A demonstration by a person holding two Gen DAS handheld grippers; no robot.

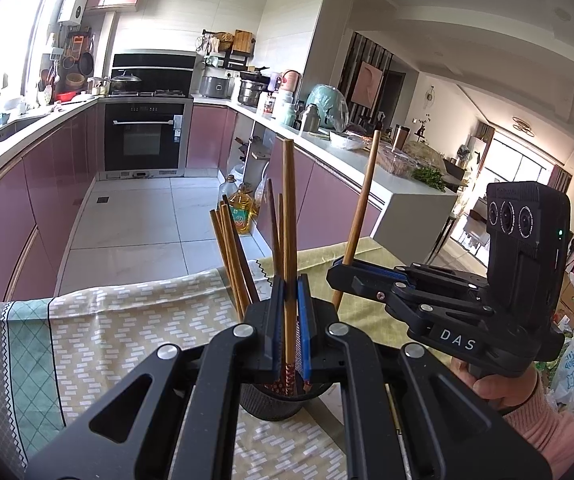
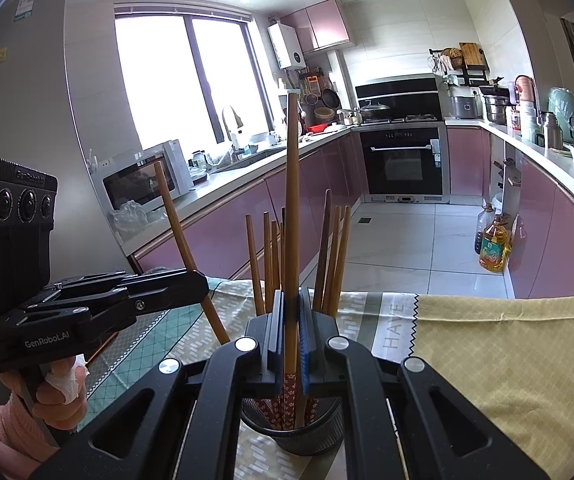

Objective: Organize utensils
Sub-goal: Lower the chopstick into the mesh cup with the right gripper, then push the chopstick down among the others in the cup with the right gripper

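The left gripper point(image 1: 288, 322) has its jaws closed on a single chopstick point(image 1: 289, 216), a slim, straight, light-brown wooden stick that stands nearly upright between the blue ribbed pads point(image 1: 306, 332). Its lower end, wrapped in a dark red flowered pattern, dips into the holder point(image 1: 271, 404), a round black mesh cup standing on the bench point(image 1: 99, 332). The right gripper point(image 2: 291, 322) is likewise clamped tight on a second chopstick point(image 2: 292, 200) of the same wood and pattern, upright, with its lower end inside the same cup point(image 2: 293, 440).

In the left wrist view the right gripper point(image 1: 339, 274) shows from the side, matte black plastic with bolted linkage bars, its stick point(image 1: 361, 208) leaning slightly. A hand point(image 1: 495, 388) in a pink knitted sleeve grips its handle. In the right wrist view the left gripper point(image 2: 203, 284) shows the same way, held by a hand point(image 2: 61, 388) with a white wrapping on one finger.

More chopsticks point(image 2: 331, 256) stand loosely in the cup, fanning outward. The bench is covered by a woven tablecloth point(image 2: 499, 344), mustard yellow with a zigzag edge, joined to teal and beige patterned panels. A bottle of golden cooking oil point(image 2: 494, 250) stands on the glossy tiled floor beside pink cabinet fronts.
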